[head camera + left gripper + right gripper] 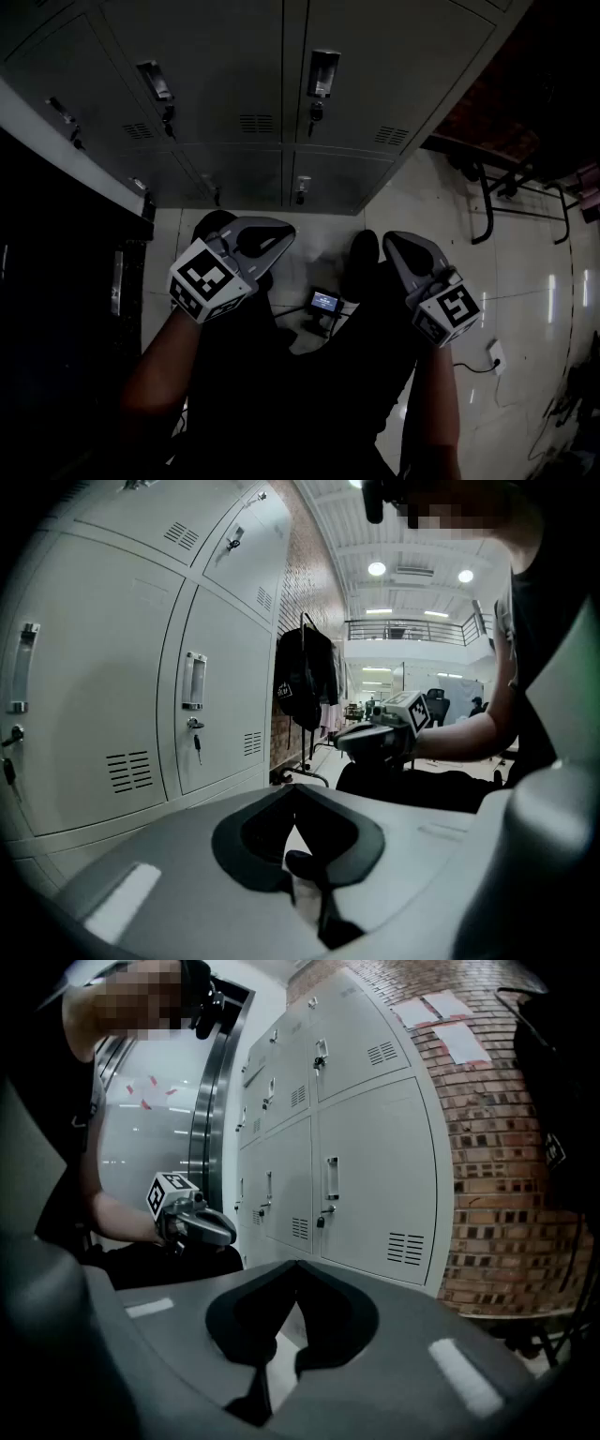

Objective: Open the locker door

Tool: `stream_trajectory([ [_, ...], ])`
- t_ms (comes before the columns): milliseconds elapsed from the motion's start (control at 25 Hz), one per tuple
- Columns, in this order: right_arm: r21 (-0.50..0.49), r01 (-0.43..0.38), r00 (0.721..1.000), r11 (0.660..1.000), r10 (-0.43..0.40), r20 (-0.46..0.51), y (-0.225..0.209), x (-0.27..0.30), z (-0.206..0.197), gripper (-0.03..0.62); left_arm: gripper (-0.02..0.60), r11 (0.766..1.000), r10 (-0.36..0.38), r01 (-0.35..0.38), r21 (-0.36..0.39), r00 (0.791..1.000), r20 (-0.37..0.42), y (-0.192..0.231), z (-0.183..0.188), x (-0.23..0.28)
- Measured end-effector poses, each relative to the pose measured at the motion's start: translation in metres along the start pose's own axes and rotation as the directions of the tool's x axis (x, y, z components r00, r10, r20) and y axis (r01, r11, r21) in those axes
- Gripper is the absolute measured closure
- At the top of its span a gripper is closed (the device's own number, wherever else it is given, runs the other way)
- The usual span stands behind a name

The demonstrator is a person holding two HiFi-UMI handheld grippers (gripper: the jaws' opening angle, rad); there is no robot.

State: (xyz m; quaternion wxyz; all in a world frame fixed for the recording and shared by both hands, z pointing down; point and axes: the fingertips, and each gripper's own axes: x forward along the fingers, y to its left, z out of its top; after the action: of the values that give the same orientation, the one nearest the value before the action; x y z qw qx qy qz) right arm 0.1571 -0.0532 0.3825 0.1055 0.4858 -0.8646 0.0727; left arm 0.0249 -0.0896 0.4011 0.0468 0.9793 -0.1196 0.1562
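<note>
Locker door: closed, untouched.
Grip: left claw, right claw, both pinched together, nothing held.
Hold: low, side by side before person, tips toward lockers. Reads as ready stance before reach.
Door: well ahead of claws, in grey bank. Handle upright, key hanging in lock below.
Which door is meant: cannot tell.
Floor: glossy pale tile, small screen device lying on it.
Room: brick wall beside bank, dark garment hung near.
</note>
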Motion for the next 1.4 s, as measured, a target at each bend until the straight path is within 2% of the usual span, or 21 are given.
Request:
stream_trajectory([
  [280, -0.129, -0.041, 0.997, 0.991, 0.031, -0.075, 0.02, 0.014, -0.003, 0.592, 0.569, 1.0, -0.003, 0.003, -0.002, 1.0, 0.004, 0.0, 0.001, -0.001],
  [440, -0.263, -0.035, 0.991, 0.964, -0.001, -0.134, 0.026, 0.029, -0.006, 0.592, 0.569, 1.0, -0.003, 0.003, -0.004, 1.0, 0.011, 0.001, 0.002, -0.001],
  [680, -0.456, -0.015, 0.971, 0.89, -0.097, -0.221, 0.022, 0.061, -0.01, 0.592, 0.569, 1.0, 0.001, 0.0, -0.003, 1.0, 0.025, 0.001, 0.003, -0.003],
  [960, -0.603, 0.034, 0.937, 0.797, -0.235, -0.257, -0.005, 0.104, -0.002, 0.591, 0.569, 1.0, -0.008, 0.008, -0.011, 0.999, 0.048, -0.002, 0.006, -0.005],
  [1000, -0.626, 0.037, 0.932, 0.779, -0.253, -0.26, -0.009, 0.112, 0.002, 0.561, 0.569, 1.0, -0.008, 0.009, -0.012, 0.999, 0.052, -0.001, 0.007, -0.005],
  [1080, -0.693, 0.039, 0.919, 0.72, -0.298, -0.258, -0.019, 0.131, 0.009, 0.54, 0.569, 1.0, -0.008, 0.009, -0.015, 0.998, 0.062, -0.001, 0.009, -0.006],
  [1120, -0.739, 0.043, 0.91, 0.672, -0.331, -0.248, -0.025, 0.139, 0.013, 0.537, 0.569, 1.0, -0.008, 0.01, -0.017, 0.998, 0.068, 0.0, 0.01, -0.006],
  [1240, -0.878, 0.063, 0.881, 0.474, -0.44, -0.175, -0.04, 0.164, 0.026, 0.535, 0.569, 1.0, -0.011, 0.013, -0.028, 0.996, 0.085, 0.001, 0.012, -0.006],
  [1280, -0.905, 0.068, 0.874, 0.42, -0.463, -0.149, -0.043, 0.172, 0.031, 0.527, 0.569, 0.999, -0.012, 0.015, -0.029, 0.996, 0.087, 0.001, 0.012, -0.006],
  [1320, -0.922, 0.071, 0.868, 0.38, -0.479, -0.13, -0.046, 0.179, 0.035, 0.52, 0.569, 0.999, -0.013, 0.016, -0.029, 0.996, 0.087, 0.0, 0.013, -0.006],
  [1400, -0.941, 0.075, 0.861, 0.33, -0.498, -0.106, -0.051, 0.192, 0.042, 0.491, 0.569, 0.999, -0.014, 0.016, -0.028, 0.996, 0.087, 0.0, 0.012, -0.007],
])
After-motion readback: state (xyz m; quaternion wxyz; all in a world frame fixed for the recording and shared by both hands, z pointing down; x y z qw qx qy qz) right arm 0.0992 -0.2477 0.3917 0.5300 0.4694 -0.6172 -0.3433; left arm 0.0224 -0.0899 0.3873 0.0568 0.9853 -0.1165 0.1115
